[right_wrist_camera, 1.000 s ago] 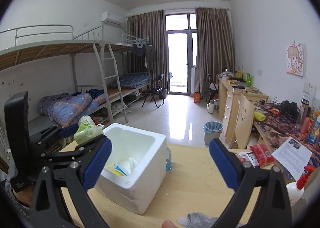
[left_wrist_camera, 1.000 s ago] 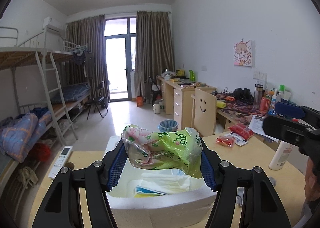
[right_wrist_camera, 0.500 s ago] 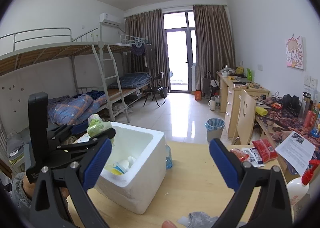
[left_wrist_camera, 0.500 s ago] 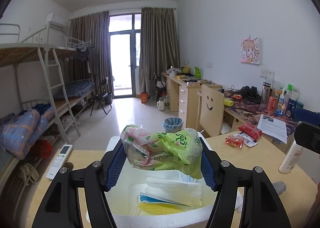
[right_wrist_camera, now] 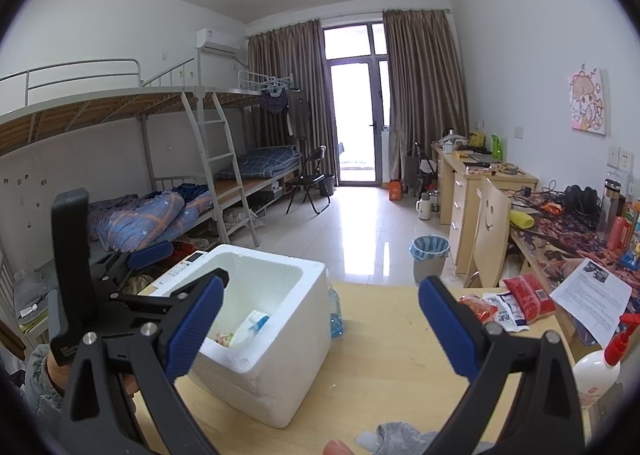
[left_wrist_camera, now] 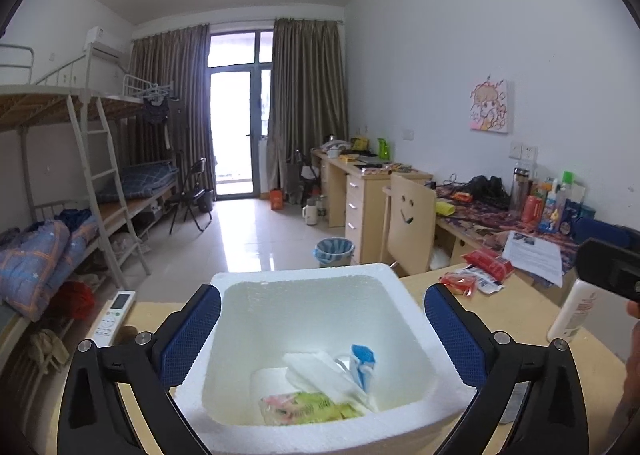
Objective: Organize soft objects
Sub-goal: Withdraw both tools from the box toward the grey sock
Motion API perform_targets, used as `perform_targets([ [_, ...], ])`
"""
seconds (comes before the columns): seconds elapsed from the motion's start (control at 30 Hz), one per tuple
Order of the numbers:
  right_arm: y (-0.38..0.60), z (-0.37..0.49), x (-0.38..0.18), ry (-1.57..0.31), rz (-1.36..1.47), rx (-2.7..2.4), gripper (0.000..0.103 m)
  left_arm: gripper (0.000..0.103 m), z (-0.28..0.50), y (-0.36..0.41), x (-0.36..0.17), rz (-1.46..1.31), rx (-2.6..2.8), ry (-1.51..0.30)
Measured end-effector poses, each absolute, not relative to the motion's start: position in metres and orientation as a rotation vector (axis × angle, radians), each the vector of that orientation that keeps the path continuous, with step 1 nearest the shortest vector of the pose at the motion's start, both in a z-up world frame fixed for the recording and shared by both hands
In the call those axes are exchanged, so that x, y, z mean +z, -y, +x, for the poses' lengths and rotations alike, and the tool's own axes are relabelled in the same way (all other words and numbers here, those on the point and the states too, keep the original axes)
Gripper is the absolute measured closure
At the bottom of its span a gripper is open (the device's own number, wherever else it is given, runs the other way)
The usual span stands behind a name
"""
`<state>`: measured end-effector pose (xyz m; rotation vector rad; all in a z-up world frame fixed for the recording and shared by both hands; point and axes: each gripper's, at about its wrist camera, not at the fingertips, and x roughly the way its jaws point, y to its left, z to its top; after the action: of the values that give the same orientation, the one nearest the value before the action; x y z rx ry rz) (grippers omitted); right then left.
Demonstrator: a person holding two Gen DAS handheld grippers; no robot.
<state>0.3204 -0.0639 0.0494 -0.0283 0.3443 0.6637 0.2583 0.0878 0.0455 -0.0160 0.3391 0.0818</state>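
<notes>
My left gripper (left_wrist_camera: 322,295) hangs over the white foam box (left_wrist_camera: 300,275), its jaws opening wide with nothing between them. The green and pink packet (left_wrist_camera: 308,409) lies on the box floor, beside white tissue packs (left_wrist_camera: 320,369) and a blue-and-white packet (left_wrist_camera: 363,359). The right wrist view shows the foam box (right_wrist_camera: 280,355) on the wooden table, with the left gripper's blue pad (right_wrist_camera: 150,253) behind it. My right gripper (right_wrist_camera: 322,287) is open and empty, held over the table to the right of the box. A grey cloth (right_wrist_camera: 404,435) lies at the table's near edge.
Red snack packets (right_wrist_camera: 528,295) and a printed sheet (right_wrist_camera: 592,295) lie at the table's right. A white spray bottle (right_wrist_camera: 596,371) stands near the right edge. A remote control (left_wrist_camera: 114,313) lies left of the box, and a blue water bottle (right_wrist_camera: 336,315) stands behind it.
The left jaws have spread apart and the green packet has dropped from between them into the foam box. The right gripper has stayed about where it was.
</notes>
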Motion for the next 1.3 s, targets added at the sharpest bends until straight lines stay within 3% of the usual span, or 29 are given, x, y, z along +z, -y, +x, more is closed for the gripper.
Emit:
perform_targets([
  [1.3,0.109,0.184,0.058,-0.227,0.003,0.592,0.003,0.001,0.088,-0.045,0.083,0.022,0.132,-0.172],
])
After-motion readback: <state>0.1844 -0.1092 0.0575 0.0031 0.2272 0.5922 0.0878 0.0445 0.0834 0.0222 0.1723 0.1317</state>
